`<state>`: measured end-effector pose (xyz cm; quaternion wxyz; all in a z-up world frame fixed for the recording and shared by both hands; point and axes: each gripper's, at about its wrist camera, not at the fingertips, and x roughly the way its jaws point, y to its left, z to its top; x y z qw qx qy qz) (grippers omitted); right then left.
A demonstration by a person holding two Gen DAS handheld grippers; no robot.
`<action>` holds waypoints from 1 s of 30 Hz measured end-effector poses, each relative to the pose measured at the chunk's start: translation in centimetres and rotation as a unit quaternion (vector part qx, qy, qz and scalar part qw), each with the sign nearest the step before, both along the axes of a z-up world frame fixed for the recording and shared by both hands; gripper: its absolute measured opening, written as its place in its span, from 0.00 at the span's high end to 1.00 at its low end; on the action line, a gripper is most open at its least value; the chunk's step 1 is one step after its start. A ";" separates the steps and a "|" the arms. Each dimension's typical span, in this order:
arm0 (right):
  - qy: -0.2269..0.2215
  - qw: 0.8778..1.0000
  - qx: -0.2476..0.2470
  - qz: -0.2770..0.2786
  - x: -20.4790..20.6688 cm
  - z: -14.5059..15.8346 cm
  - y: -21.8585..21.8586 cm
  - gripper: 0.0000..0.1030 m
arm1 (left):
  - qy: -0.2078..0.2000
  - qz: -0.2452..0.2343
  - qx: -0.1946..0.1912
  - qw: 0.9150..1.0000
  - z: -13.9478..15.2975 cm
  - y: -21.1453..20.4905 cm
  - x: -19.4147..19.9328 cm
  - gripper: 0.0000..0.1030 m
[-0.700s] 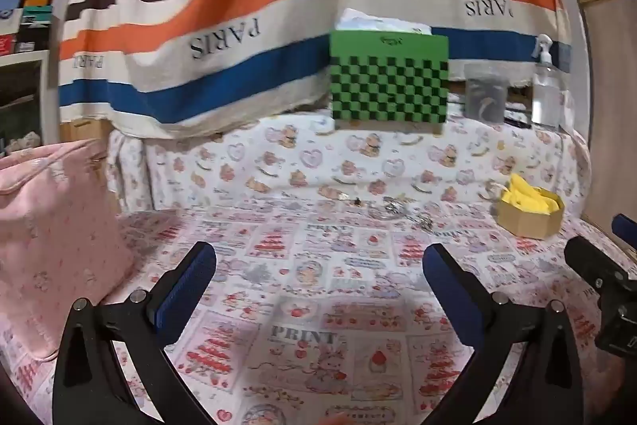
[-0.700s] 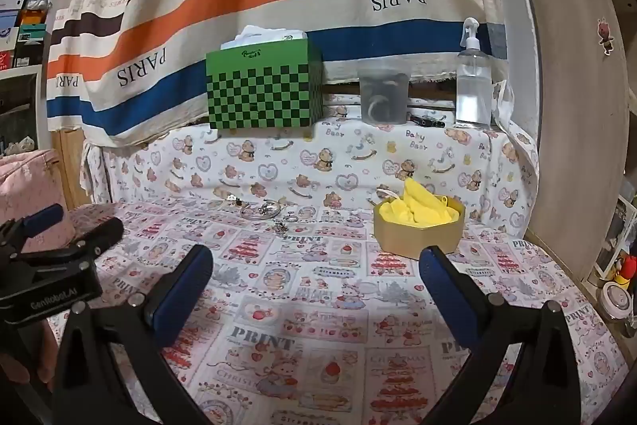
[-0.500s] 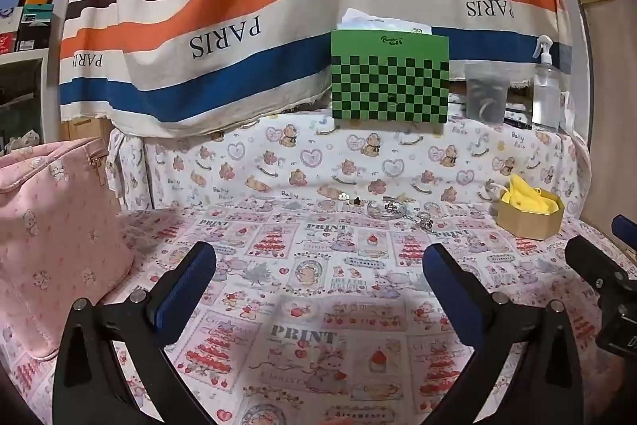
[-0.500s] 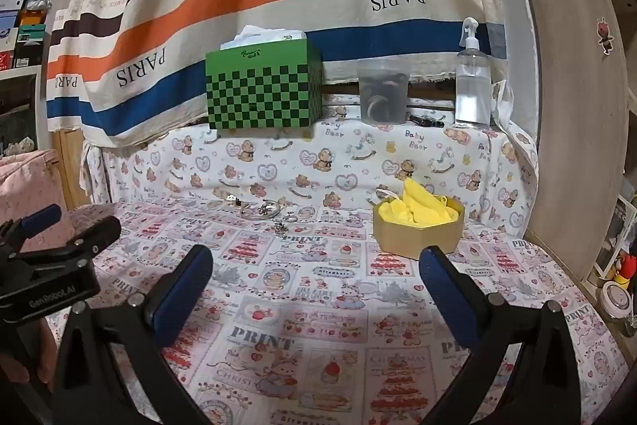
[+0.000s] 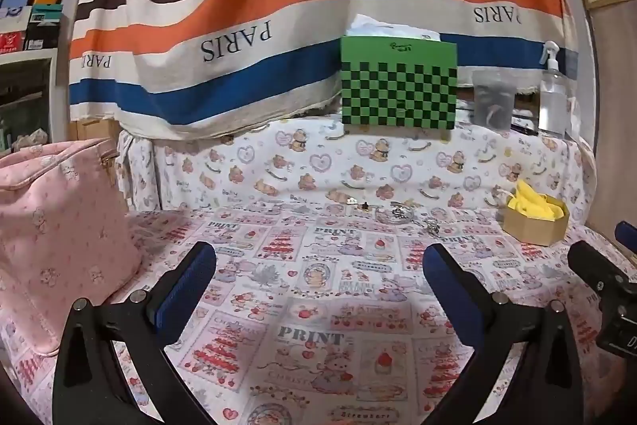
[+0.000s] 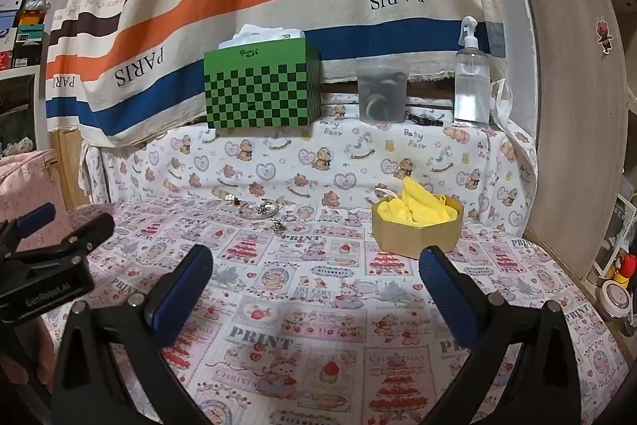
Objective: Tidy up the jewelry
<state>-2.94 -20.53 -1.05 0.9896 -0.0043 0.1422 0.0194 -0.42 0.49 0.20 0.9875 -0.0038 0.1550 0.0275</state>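
right wrist view shows the right gripper wide open, holding nothing. the left gripper is wide open and empty too. the jewelry lies in a small heap far back on the printed cloth, left of the gold box. the pieces look tiny, maybe rings and a bangle. go slowly, come down low, and pinch one piece only.

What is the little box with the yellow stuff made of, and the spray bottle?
The little box looks like plain brown cardboard, dull with sharp folded corners. The yellow stuff inside looks like soft cloth, since it sits in loose folds. The spray bottle seems clear shiny plastic; you can see straight through it.
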 end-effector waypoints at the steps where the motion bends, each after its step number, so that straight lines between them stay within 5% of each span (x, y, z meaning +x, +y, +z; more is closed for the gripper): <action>1: 0.002 1.000 0.001 -0.002 0.0 0.0 -0.1 0.00 | 0.002 0.001 0.000 1.000 0.0 0.0 0.1 0.00; 30: 0.001 1.000 0.002 -0.016 0.0 0.0 0.0 0.00 | -0.002 0.006 0.000 1.000 -0.2 0.1 0.1 0.00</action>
